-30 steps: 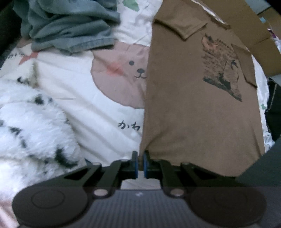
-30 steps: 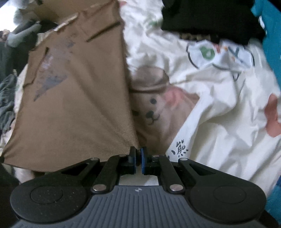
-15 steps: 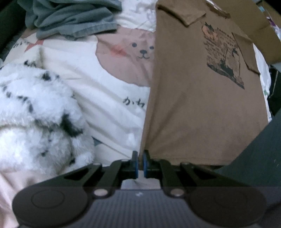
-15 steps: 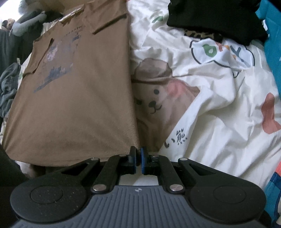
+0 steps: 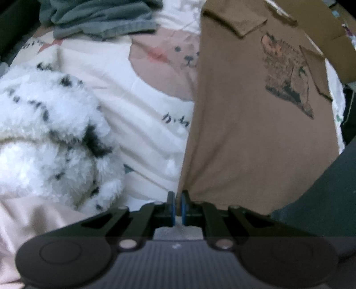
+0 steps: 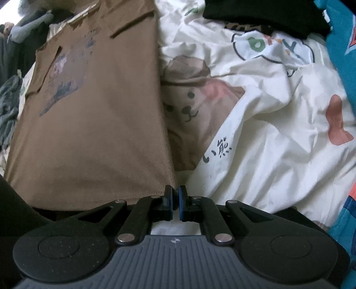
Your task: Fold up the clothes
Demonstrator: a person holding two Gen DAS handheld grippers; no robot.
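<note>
A brown T-shirt (image 5: 255, 137) with a printed picture lies stretched across the bear-print bedsheet (image 5: 142, 115), both sleeves folded in over the chest. My left gripper (image 5: 178, 196) is shut on the shirt's near left hem corner. In the right wrist view the same brown T-shirt (image 6: 93, 124) fills the left half, and my right gripper (image 6: 175, 192) is shut on its near right hem corner. The hem runs taut between the two grippers and is lifted a little off the bedsheet (image 6: 267, 137).
A white fluffy spotted blanket (image 5: 49, 142) lies left of the shirt, with a grey-blue garment (image 5: 100, 20) bunched at the top. A black garment (image 6: 267, 15) and a teal cloth (image 6: 342, 55) lie at the far right. Cardboard (image 5: 322, 29) sits beyond the collar.
Both grippers have pulled the hem toward the near edge of the bed, and the shirt now lies flatter and straighter. The fluffy blanket fills more of the left wrist view.
</note>
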